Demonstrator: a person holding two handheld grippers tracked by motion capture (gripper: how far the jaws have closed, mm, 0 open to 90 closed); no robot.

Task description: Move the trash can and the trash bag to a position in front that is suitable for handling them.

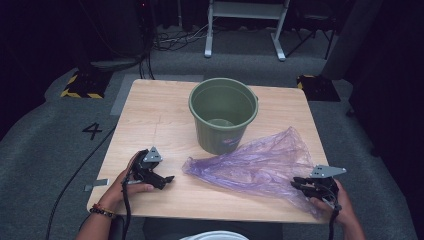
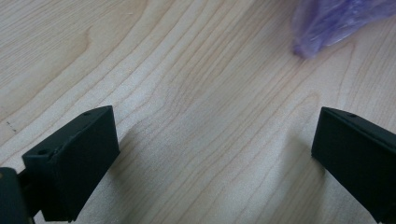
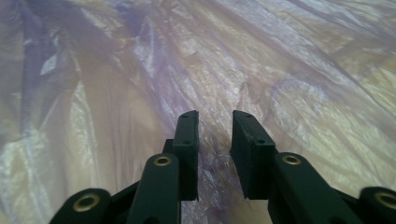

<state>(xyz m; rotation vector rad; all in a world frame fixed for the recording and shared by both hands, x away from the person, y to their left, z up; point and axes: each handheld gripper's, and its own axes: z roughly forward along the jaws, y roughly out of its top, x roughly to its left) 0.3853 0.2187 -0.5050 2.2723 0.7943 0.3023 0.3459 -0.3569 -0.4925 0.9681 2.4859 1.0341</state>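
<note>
Purple plastic bag (image 1: 260,167) lies flat across the desk (image 1: 160,115), just in front of the green bucket (image 1: 222,115). The right hand-held gripper (image 1: 300,184) is down on the bag's near right corner, jaws drawn narrow with a crease of film bunched between them; whether the pads actually pinch it, I cannot tell. The left hand-held gripper (image 1: 167,180) sits wide open on bare wood, the bag's pointed end near, not touching

A green bucket (image 1: 223,116) stands on the wood table (image 1: 150,115), near its far edge. Behind the table, white frame legs (image 1: 245,30) stand on the grey floor (image 1: 50,130).
</note>
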